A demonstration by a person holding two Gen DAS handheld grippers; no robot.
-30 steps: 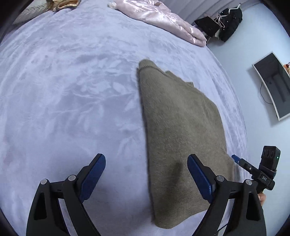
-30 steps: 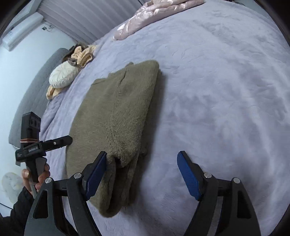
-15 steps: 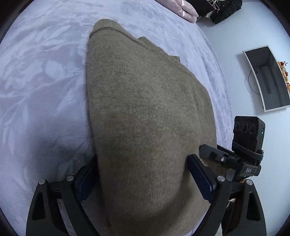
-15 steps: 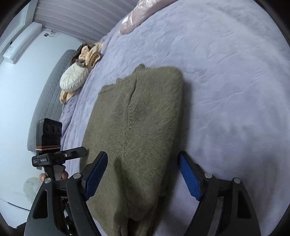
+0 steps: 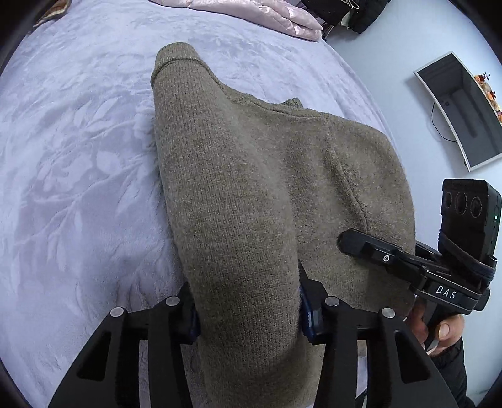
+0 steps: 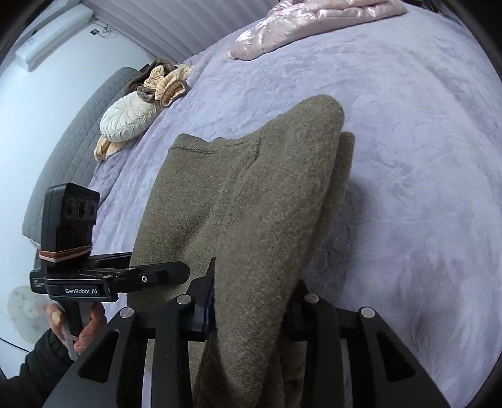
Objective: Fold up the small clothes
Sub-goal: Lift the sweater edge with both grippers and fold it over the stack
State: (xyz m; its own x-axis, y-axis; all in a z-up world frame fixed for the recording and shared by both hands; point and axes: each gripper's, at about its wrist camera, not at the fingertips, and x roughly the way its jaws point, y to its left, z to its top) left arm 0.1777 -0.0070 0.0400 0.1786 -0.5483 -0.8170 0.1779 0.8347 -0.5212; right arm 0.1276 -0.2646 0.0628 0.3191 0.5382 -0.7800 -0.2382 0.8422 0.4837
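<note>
An olive-brown knitted sweater (image 5: 251,188) lies partly folded on a lilac bedspread (image 5: 78,141). My left gripper (image 5: 248,314) is shut on the sweater's near left edge, and the cloth rises from it in a ridge. My right gripper (image 6: 251,310) is shut on the near right edge (image 6: 266,219), lifted the same way. Each gripper shows in the other's view: the right gripper in the left wrist view (image 5: 408,260), the left gripper in the right wrist view (image 6: 125,279). The fingertips are hidden by the cloth.
A pink satin quilt (image 6: 313,22) lies at the far end of the bed. A white round cushion (image 6: 128,117) and beige ruffled cloth (image 6: 166,81) lie at the headboard side. A monitor (image 5: 461,106) hangs on the wall past the bed edge.
Both grippers moved forward onto the sweater's near edge and shut on it. The near edge now stands lifted off the bedspread in two ridges.
</note>
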